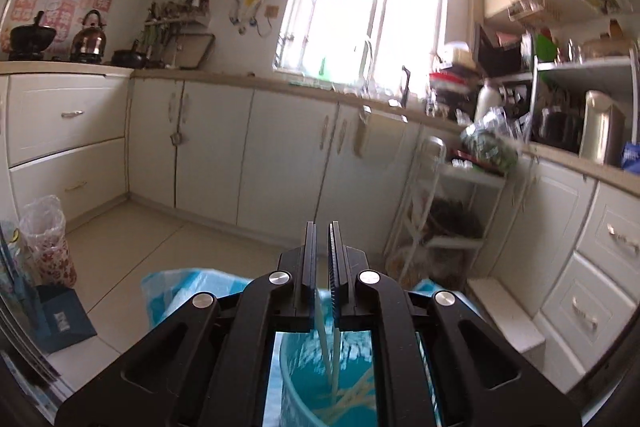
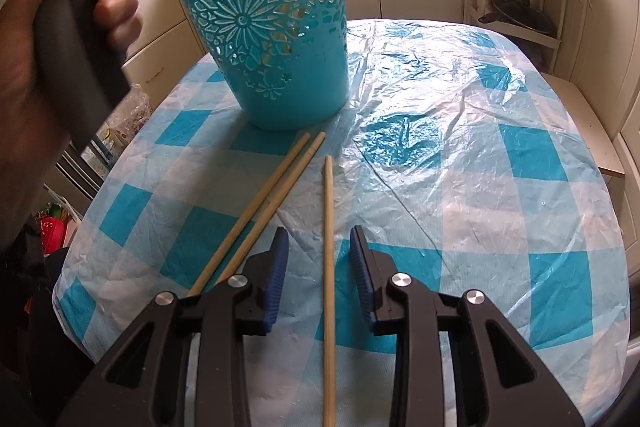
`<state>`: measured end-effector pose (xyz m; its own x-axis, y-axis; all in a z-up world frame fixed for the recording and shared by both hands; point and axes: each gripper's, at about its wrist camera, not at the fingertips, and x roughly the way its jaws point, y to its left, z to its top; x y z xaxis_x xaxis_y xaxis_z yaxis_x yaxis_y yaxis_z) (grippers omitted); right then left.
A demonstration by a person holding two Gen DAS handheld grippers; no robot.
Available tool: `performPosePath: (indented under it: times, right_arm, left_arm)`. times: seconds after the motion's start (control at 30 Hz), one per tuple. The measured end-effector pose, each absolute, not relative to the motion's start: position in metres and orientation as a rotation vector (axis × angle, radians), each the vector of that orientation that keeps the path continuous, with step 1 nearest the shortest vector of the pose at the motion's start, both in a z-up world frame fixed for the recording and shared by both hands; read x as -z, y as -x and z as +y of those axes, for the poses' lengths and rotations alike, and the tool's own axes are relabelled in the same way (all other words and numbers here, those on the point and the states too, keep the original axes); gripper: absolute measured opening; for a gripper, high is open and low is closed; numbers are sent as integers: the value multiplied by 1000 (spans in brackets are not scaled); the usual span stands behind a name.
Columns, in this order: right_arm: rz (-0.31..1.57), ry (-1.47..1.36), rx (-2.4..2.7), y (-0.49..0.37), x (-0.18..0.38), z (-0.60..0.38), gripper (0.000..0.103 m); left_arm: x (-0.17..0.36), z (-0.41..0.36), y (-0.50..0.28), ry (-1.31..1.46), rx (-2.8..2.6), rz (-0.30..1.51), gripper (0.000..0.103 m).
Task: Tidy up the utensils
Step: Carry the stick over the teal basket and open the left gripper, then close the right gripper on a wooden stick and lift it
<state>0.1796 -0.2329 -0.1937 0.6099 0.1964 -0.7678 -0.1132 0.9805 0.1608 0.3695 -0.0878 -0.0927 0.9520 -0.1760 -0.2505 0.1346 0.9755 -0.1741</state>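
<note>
right fingers (image 2: 319, 253) released | chopstick (image 2: 328, 267) lies between them (untouched) | left fingers (image 1: 322, 255) clenched

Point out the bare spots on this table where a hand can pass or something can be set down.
Widest free patch: the checked tablecloth, right of the single chopstick and the teal basket, out to the table's right edge. Crowded: the near left, where the two paired chopsticks run from the basket's foot toward the right gripper, whose open jaws straddle the single chopstick.
</note>
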Motion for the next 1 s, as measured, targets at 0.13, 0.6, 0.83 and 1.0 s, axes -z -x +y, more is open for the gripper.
performPosePath:
  times: [0.13, 0.6, 0.83, 1.0]
  right_arm:
    - [897, -95, -180, -180, 193, -233, 32]
    - [887, 20, -118, -177, 194, -224, 21]
    - [929, -123, -132, -176, 192, -244, 5]
    - [895, -398, -283, -164, 175, -263, 5]
  left_arm:
    - [104, -85, -355, 111, 175, 327, 27]
    - [132, -1, -270, 251, 31, 347, 76]
    - [200, -5, -285, 236, 57, 584, 76]
    - [221, -5, -289, 266, 74, 661, 79]
